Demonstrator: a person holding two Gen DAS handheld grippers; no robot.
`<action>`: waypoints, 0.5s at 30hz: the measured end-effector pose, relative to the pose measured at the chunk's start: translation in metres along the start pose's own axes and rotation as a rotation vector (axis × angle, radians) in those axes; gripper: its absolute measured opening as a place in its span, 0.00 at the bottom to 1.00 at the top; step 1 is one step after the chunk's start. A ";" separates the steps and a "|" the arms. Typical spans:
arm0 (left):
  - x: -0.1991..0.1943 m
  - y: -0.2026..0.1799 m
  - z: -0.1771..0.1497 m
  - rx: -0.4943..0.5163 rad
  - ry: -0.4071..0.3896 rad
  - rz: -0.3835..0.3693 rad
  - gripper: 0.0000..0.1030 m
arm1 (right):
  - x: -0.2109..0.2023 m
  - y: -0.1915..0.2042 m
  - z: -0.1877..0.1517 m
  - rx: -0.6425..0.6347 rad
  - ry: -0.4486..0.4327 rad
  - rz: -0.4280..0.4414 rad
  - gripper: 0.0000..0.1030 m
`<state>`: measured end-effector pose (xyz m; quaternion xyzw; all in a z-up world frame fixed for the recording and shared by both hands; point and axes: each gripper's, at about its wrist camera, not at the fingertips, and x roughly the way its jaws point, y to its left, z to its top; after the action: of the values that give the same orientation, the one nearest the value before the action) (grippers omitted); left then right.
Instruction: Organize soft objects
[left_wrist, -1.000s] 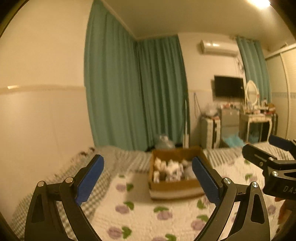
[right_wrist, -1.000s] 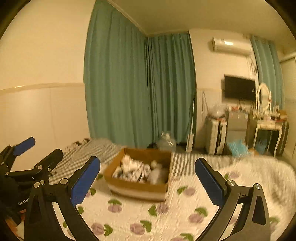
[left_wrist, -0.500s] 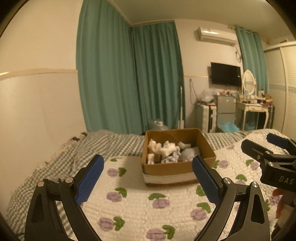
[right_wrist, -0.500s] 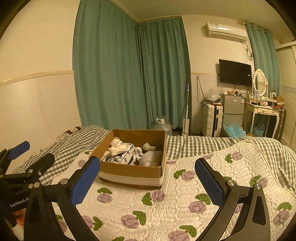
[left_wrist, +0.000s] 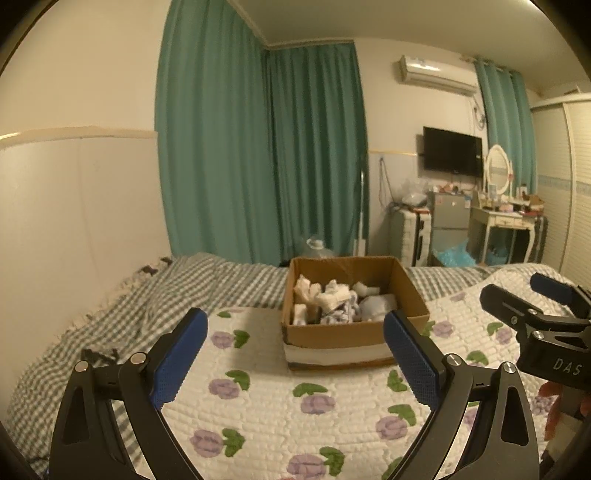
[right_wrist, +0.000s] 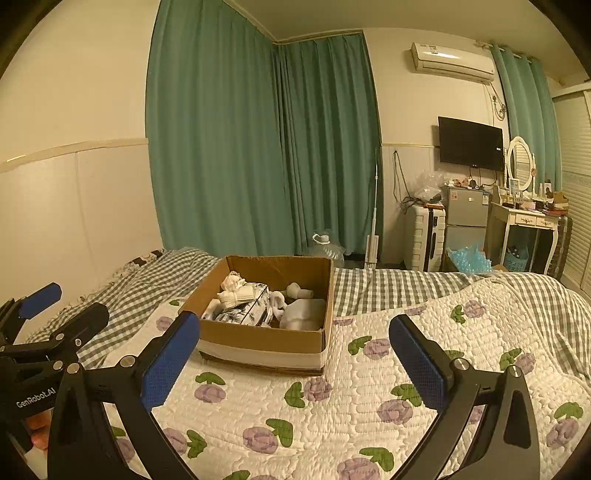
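An open cardboard box (left_wrist: 332, 338) stands on the bed ahead of both grippers; it also shows in the right wrist view (right_wrist: 258, 338). It holds several rolled white and patterned soft items (left_wrist: 334, 299), seen in the right wrist view too (right_wrist: 245, 301). My left gripper (left_wrist: 295, 362) is open and empty above the quilt, short of the box. My right gripper (right_wrist: 295, 363) is open and empty, also short of the box. Each gripper shows at the edge of the other's view: the right (left_wrist: 535, 306) and the left (right_wrist: 55, 314).
A white quilt with purple flowers (right_wrist: 369, 406) covers the near bed; a grey checked blanket (left_wrist: 166, 291) lies left and behind the box. A wall and green curtains (right_wrist: 258, 147) are beyond. A dresser (right_wrist: 524, 229), fridge and suitcase stand far right.
Both views have tilted down and steadied, so the box and quilt sit higher and clearer in frame. Both grippers stay open and empty.
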<state>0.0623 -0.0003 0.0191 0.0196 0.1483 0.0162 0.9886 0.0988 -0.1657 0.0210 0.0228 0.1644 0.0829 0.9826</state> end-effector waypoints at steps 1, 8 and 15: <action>0.000 0.000 0.000 0.000 -0.002 -0.002 0.95 | 0.000 0.000 0.000 0.000 0.001 0.000 1.00; 0.000 -0.001 -0.001 0.009 0.001 0.008 0.95 | 0.002 0.001 -0.001 0.002 0.008 -0.001 1.00; 0.001 -0.001 -0.001 0.016 0.000 0.011 0.95 | 0.004 0.002 -0.002 -0.003 0.010 -0.003 1.00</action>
<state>0.0630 -0.0016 0.0174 0.0282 0.1482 0.0203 0.9883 0.1019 -0.1632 0.0181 0.0206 0.1693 0.0819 0.9819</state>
